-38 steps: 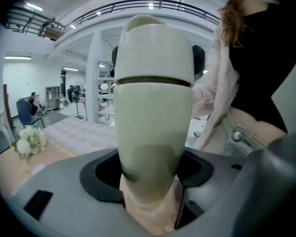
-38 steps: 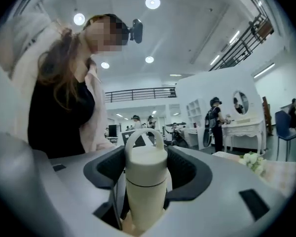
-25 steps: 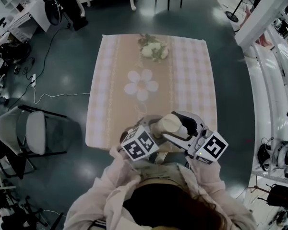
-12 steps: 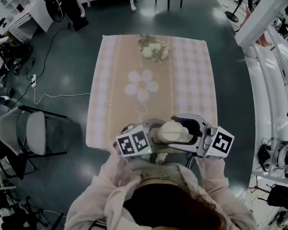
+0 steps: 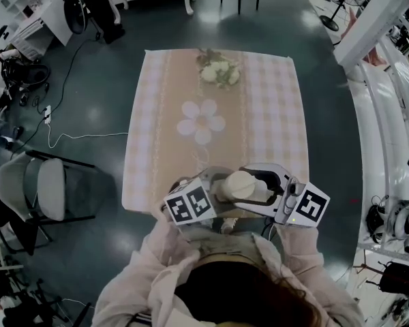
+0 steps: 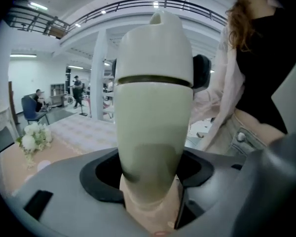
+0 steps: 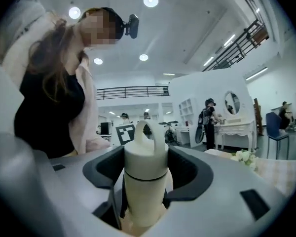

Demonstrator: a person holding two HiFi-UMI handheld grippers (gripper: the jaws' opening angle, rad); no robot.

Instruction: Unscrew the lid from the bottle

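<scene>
Both forearms are tucked close to the body, and the grippers meet in front of the waist. The left gripper (image 6: 150, 181) is clamped on the bottle (image 6: 153, 132). The right gripper (image 7: 144, 181) faces it, its jaws closing on the lid (image 7: 145, 159), pads touching its sides.

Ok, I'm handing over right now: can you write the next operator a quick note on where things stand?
Left gripper: shut on the bottle body, holding it upright over the table near edge.
Right gripper: jaws closing on the lid, pads at its sides.
Done: bottle gripped, lid reached.
Left: the lid sits on the bottle; twist it off.
</scene>
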